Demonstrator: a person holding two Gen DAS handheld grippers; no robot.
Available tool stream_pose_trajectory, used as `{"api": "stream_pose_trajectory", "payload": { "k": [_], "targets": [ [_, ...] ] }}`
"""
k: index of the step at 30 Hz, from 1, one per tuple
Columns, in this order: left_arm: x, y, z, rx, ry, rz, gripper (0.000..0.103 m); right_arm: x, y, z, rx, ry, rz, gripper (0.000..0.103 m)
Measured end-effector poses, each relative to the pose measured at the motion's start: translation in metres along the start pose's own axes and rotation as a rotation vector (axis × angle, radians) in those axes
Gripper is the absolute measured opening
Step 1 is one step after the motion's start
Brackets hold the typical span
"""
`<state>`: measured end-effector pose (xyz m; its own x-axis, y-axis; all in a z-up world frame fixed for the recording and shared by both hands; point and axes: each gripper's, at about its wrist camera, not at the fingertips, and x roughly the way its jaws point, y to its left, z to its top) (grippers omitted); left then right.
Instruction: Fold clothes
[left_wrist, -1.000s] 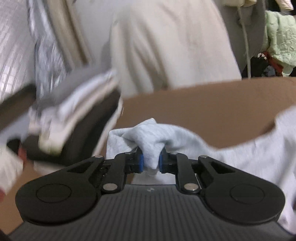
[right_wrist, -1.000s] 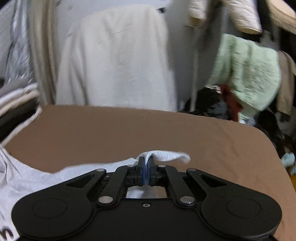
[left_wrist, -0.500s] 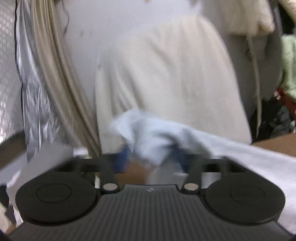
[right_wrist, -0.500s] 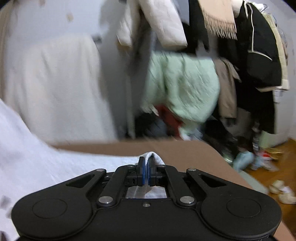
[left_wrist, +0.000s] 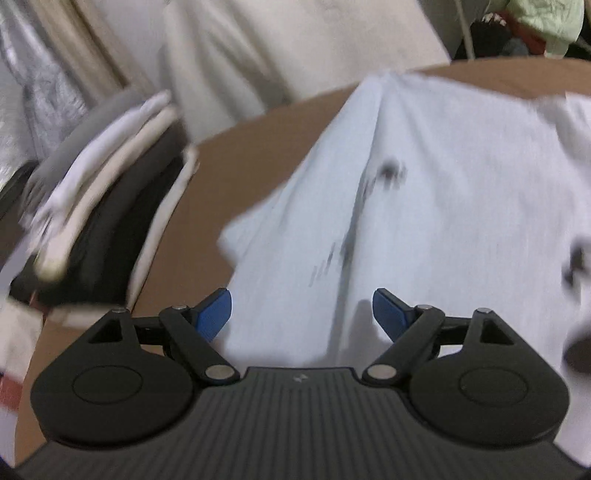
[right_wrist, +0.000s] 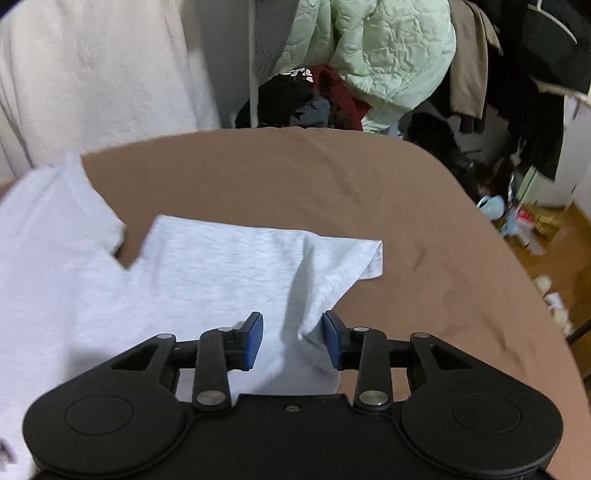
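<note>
A white T-shirt (left_wrist: 424, 177) with dark print lies spread on the brown table (left_wrist: 240, 155). In the right wrist view the shirt (right_wrist: 207, 269) shows a sleeve lying toward the right. My left gripper (left_wrist: 301, 314) is open just above the shirt's near edge. My right gripper (right_wrist: 291, 338) is open, with a raised fold of the shirt between its blue pads, not pinched.
A stack of folded clothes (left_wrist: 103, 206) sits on the table's left side. A cream cloth (right_wrist: 92, 74) hangs behind the table. A green quilted jacket (right_wrist: 388, 51) and dark clothes hang at the back right. The table's right edge (right_wrist: 517, 258) drops to a cluttered wooden floor.
Both grippers held the shirt shut, lifted and swung it, then let go. The shirt now lies flat on the table and both grippers are open.
</note>
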<state>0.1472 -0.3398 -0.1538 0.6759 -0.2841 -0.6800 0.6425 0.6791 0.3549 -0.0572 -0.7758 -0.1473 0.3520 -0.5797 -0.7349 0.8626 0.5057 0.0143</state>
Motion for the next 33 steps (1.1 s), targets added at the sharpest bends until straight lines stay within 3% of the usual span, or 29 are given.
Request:
{"api": "stream_pose_trajectory", "payload": {
  "k": [5,7,10,13,16,20,23,28,31,33],
  "targets": [
    [-0.052,0.037,-0.064,-0.180,0.035,-0.072,0.084,-0.038,-0.014,0.000,0.123,0.020,0.212,0.046],
    [-0.073,0.037,-0.084,-0.209,0.035,-0.022,0.084,-0.051,-0.001,-0.006,0.040,0.014,0.236,0.046],
    [-0.108,0.031,-0.106,-0.244,-0.026,-0.085,0.086,-0.074,0.029,-0.020,-0.139,-0.014,0.276,0.046],
    [-0.114,0.020,-0.110,-0.179,-0.039,-0.190,0.102,-0.089,0.045,-0.037,-0.209,0.057,0.448,0.046],
    [-0.113,0.006,-0.113,-0.077,0.014,-0.184,0.102,-0.103,0.058,-0.052,-0.257,0.135,0.592,0.048],
    [-0.119,-0.008,-0.116,-0.021,-0.031,-0.271,0.102,-0.105,0.057,-0.058,-0.249,0.173,0.634,0.048],
    [-0.129,-0.022,-0.114,0.063,-0.141,-0.321,0.102,-0.093,0.049,-0.061,-0.192,0.215,0.595,0.048],
    [-0.134,-0.053,-0.107,0.109,-0.186,-0.521,0.102,-0.070,0.058,-0.072,-0.103,0.319,0.573,0.048],
    [-0.126,-0.082,-0.113,0.231,-0.239,-0.495,0.102,-0.064,0.050,-0.067,-0.028,0.312,0.571,0.048],
    [-0.109,-0.099,-0.116,0.353,-0.247,-0.389,0.098,-0.061,0.043,-0.060,0.031,0.305,0.579,0.048]
  ]
}}
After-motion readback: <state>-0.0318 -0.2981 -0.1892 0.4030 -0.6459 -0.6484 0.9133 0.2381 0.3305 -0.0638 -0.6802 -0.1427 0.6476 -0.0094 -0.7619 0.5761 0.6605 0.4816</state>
